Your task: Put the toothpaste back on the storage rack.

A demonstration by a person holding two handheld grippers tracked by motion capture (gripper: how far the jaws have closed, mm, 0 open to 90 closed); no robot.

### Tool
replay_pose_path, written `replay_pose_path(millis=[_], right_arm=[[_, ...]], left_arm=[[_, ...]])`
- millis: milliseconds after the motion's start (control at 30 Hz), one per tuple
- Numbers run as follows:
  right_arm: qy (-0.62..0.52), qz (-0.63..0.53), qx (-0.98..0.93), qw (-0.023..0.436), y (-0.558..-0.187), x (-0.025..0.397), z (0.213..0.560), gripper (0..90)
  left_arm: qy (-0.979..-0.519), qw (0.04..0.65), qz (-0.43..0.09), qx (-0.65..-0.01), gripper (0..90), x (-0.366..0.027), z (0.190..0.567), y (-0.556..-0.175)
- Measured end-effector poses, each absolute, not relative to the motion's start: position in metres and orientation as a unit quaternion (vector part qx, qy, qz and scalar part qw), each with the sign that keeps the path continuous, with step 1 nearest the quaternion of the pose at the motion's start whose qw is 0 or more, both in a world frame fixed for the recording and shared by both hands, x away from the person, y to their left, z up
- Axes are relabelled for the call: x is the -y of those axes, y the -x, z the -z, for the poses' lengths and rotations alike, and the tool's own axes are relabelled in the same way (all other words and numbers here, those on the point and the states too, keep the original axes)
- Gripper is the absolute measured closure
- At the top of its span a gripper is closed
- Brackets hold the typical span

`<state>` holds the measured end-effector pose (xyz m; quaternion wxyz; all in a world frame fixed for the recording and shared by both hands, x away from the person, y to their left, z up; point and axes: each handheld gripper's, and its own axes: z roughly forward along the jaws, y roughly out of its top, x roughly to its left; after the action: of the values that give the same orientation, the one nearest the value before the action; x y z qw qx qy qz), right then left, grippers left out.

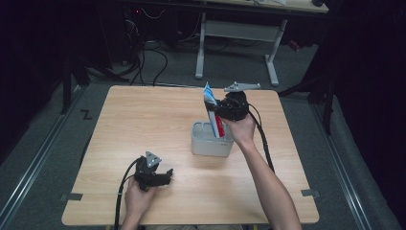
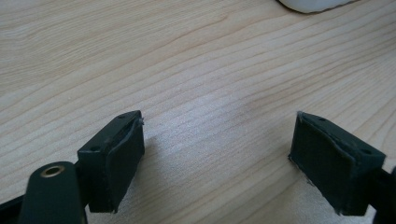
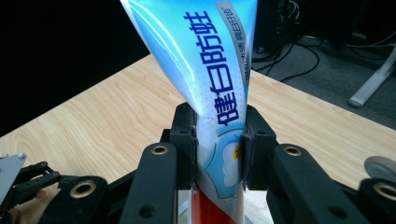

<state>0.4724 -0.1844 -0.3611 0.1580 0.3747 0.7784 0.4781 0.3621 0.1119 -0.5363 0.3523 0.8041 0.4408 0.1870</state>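
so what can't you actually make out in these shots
- Toothpaste tube: lower end hidden behind the right gripper in the right gripper view, and inside the grey holder in the high view.
- Tube's small print: too fine to read.
- Holder: cut off by the left gripper view's top edge.

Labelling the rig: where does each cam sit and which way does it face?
High view: above the person's side, looking forward and down at table; both forearms show.
Left gripper view: on left hand-held gripper, facing tabletop; open jaws.
Right gripper view: on right hand-held gripper, facing tube.
Shared: tube, in high and right views.
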Motion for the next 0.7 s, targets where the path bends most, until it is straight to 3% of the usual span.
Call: replay_pose_path(millis=[700], right_arm=[[-0.369, -0.449, -0.799, 0.156, -0.472, 0.173, 0.379, 70.5]], left_arm=[[-0.804, 0.352, -0.187, -0.441, 17.9, -0.112, 0.536, -0.362]])
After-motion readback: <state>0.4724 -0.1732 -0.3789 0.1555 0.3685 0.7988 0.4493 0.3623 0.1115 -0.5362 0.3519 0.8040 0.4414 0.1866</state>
